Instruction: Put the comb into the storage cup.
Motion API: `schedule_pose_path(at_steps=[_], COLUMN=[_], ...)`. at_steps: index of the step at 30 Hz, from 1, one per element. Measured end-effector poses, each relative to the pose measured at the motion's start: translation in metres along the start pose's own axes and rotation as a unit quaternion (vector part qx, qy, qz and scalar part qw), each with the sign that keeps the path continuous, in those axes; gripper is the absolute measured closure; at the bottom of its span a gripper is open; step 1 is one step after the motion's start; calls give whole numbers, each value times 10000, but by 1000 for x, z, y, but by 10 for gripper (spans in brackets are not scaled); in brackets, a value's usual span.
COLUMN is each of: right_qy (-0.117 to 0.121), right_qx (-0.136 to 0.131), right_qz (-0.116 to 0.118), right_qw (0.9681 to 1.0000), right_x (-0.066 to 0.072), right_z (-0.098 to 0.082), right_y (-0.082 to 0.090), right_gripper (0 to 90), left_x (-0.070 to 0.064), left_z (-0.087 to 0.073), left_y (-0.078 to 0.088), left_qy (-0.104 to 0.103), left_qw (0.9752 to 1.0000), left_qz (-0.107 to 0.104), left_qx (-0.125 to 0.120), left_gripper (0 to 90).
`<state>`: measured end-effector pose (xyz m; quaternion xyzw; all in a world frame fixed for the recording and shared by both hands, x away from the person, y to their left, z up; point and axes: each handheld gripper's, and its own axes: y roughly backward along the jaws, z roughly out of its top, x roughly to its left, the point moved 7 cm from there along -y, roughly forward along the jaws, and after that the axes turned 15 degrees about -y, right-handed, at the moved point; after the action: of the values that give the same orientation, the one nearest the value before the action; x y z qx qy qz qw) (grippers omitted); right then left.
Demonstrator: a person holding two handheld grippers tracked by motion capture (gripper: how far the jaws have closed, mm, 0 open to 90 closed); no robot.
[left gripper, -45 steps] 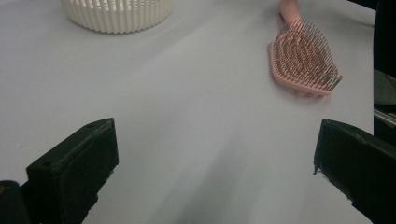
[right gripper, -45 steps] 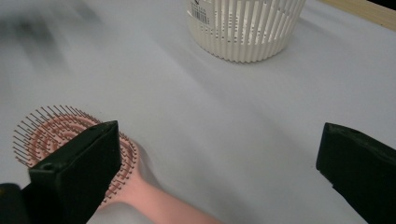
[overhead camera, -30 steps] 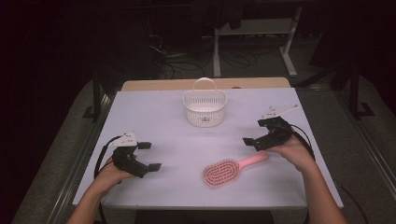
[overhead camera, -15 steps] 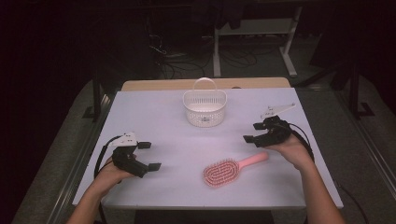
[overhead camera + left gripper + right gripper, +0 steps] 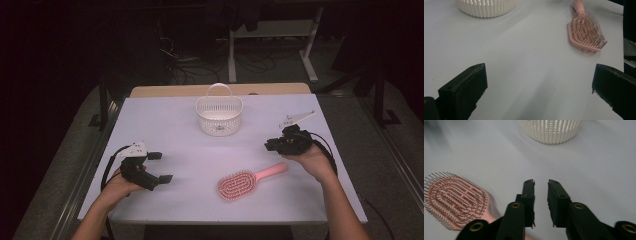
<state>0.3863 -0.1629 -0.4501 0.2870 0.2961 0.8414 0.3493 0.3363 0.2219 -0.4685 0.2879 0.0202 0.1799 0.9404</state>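
A pink hairbrush (image 5: pixel 237 185) lies bristles up on the white table (image 5: pixel 165 125), its handle pointing right toward my right hand. My right gripper (image 5: pixel 268 146) hovers just above the handle's end; in the right gripper view the right gripper (image 5: pixel 541 183) has just been closing, its jaws almost together with nothing between them, and the brush head (image 5: pixel 454 200) lies to their left. My left gripper (image 5: pixel 161 167) rests at the table's left, open wide and empty. In the left gripper view the left gripper (image 5: pixel 539 85) faces bare table, with the hairbrush (image 5: pixel 586 32) farther off.
A white slatted basket (image 5: pixel 219 125) with an upright handle stands at the table's back centre, also seen as a basket (image 5: pixel 486 7) in the left gripper view and a basket (image 5: pixel 550 130) in the right. Dark floor, cables and stands lie beyond the table.
The right gripper's jaws have come together from wide open. Both hands, the brush and the basket have stayed in place.
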Motion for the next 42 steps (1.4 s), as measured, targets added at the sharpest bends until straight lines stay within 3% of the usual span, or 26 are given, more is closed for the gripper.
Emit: schedule_pose_path(at_steps=[4, 27, 42], right_qy=[17, 175, 157], right_qx=[135, 689, 942], right_qz=[-13, -288, -311], right_qw=[9999, 9971, 9949], right_x=[-1, -8, -17], right_z=[-2, -19, -29], right_y=[-3, -19, -22], right_gripper=[886, 890, 889], left_x=[0, 0, -1], left_z=[0, 0, 0], left_y=[0, 0, -1], left_qy=[3, 4, -1], left_qw=[10000, 10000, 10000], left_qz=[2, -12, -42], left_qx=[-4, -6, 9], left_gripper=[1, 1, 1])
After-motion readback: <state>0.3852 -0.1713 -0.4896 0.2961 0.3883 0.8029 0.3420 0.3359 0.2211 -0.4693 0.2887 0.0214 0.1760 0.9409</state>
